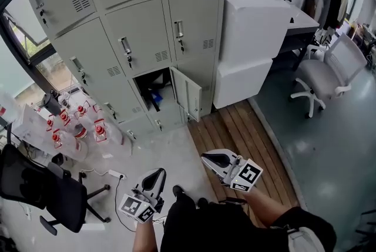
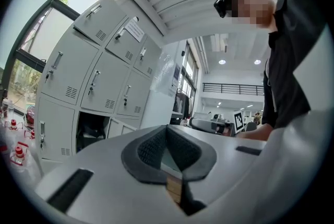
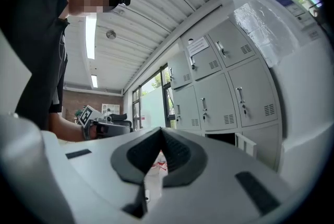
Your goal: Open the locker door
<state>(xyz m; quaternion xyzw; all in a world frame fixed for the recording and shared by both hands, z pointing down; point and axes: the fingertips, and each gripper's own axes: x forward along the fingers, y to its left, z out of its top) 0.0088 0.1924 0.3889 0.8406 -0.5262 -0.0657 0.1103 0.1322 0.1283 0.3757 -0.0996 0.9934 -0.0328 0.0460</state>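
Observation:
The grey locker bank (image 1: 141, 39) fills the upper left of the head view. One lower door (image 1: 187, 93) stands swung open to the right of its dark compartment (image 1: 153, 91), which holds something blue. Both grippers are held low near the person's body, well short of the lockers. My left gripper (image 1: 155, 175) and right gripper (image 1: 215, 158) both have their jaws together with nothing between them. In the left gripper view, the left gripper (image 2: 167, 128) points past the open compartment (image 2: 90, 131). The right gripper (image 3: 160, 130) has the open door (image 3: 246, 145) to its right.
A black office chair (image 1: 41, 192) stands at the lower left, with red-capped bottles (image 1: 76, 124) on the floor by the lockers. A white appliance (image 1: 252, 39) sits right of the lockers on a wooden platform (image 1: 241, 127). A grey chair (image 1: 329, 74) is at the far right.

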